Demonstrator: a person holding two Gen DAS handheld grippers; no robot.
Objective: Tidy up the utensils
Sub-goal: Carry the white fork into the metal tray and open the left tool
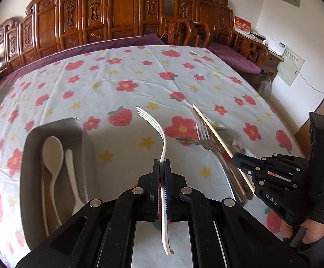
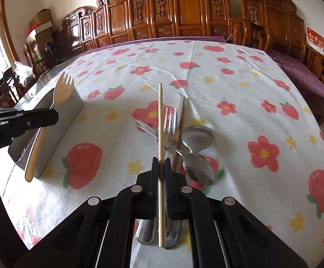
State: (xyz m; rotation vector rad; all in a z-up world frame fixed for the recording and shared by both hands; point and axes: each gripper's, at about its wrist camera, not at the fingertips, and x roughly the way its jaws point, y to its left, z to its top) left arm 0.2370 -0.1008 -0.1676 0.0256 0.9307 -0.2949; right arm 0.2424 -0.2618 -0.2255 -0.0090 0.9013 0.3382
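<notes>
Left tongs (image 1: 162,167) are clamped tight on a white plastic fork (image 1: 162,138), gripping it partway down the handle with the tines curving up and away, and the right tongs (image 2: 161,165) are pinched shut on a pale chopstick (image 2: 160,134), tip pointing forward; both pieces hang clear of the flowered tabletop (image 1: 121,73). Out to the left sits the grey metal tray (image 1: 52,125) with a white spoon (image 1: 53,151) and other white pieces already lying lengthwise in it, so my read is both loads are headed there. To do it well: line the fork up with the tray's long axis, lower the handle end first, and let go only once it rests beside the spoon rather than across it; the chopstick is thin and held near its back end, so keep it from swinging and bring it in second, so the two tongs don't crowd each other over the tray. Left on the cloth is a tangle of a metal fork (image 2: 169,120), two metal spoons (image 2: 197,135) and a dark chopstick (image 2: 181,120), crossed over one another and blurred. Hard to tell: what exactly lies under the white spoon in the tray, whose near end is cut off behind the tongs, and how the crossed handles stack
</notes>
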